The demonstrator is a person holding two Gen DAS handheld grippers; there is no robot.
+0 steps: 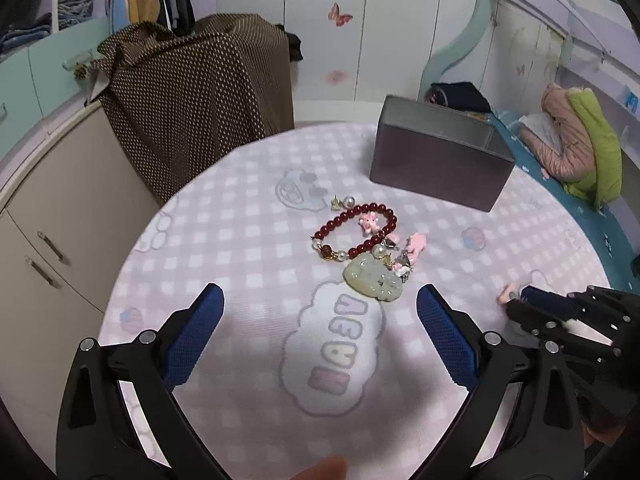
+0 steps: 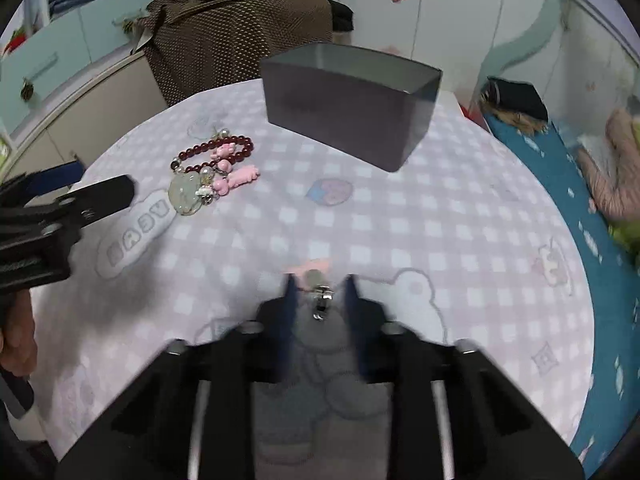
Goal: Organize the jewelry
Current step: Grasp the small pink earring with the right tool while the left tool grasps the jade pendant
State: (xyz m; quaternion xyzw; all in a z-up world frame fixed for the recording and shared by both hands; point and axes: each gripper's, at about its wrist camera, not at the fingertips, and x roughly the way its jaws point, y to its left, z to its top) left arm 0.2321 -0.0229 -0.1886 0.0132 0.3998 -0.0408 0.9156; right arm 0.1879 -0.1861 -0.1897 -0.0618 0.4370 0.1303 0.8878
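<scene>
Jewelry lies heaped at the centre of the left wrist frame on the checked worktop (image 1: 248,240): a red bead bracelet (image 1: 354,230), a pale jade pendant (image 1: 374,284) and pink charms (image 1: 416,244), with the grey box (image 1: 436,160) at upper right. These pieces look light, slippery and tangle-prone; the bracelet's bead string seems the safest hold. The left tool (image 1: 320,300) is spread wide, holding nothing. Only the right wrist view shows the right tool (image 2: 320,284), narrowly apart around a small pink clip (image 2: 318,280); contact is unclear.

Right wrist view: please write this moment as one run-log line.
right gripper: around small pink silver-clasp charm, closure unclear | left gripper: open | dark grey rectangular box: upright
</scene>
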